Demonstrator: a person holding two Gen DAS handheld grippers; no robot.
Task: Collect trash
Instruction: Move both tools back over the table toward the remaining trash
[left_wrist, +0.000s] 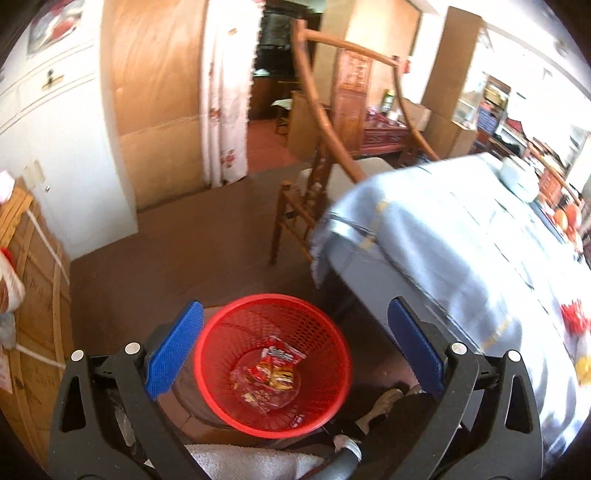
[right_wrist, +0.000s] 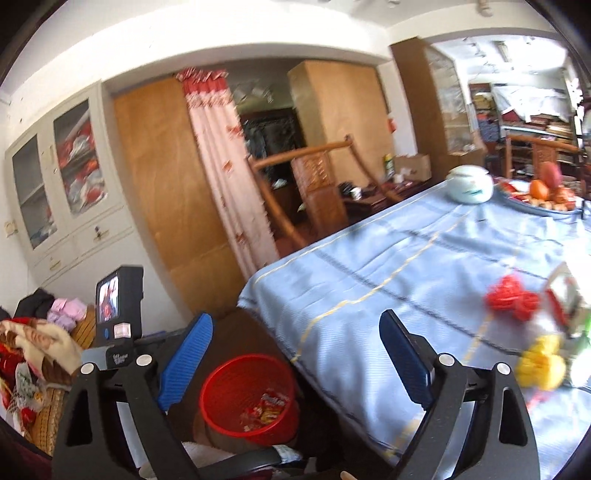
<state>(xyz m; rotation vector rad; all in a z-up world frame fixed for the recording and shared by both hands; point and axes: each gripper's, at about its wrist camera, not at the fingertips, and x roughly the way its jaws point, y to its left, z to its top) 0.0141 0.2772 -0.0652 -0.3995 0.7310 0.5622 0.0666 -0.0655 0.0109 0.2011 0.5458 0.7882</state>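
left hand-held gripper (left_wrist: 293, 339) spread, holding nothing, hangs above the red basket (left_wrist: 332, 321) on the floor; snack wrappers (left_wrist: 275, 369) already lie inside. right hand-held gripper (right_wrist: 295, 354) also spread and holding nothing. left to collect: red wad (right_wrist: 511, 297), yellow wad (right_wrist: 541, 363), small carton (right_wrist: 563, 295) on the tabletop (right_wrist: 369, 266). chair (left_wrist: 314, 184) and tabletop corner stand close by the basket.

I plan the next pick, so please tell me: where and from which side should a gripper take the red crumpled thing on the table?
Take the red crumpled thing across its narrow middle, coming from above. It seems to have two puffy lobes with a waist between, and lies low on the cloth, so a side approach would likely push it. The right gripper, open, looks nearer.
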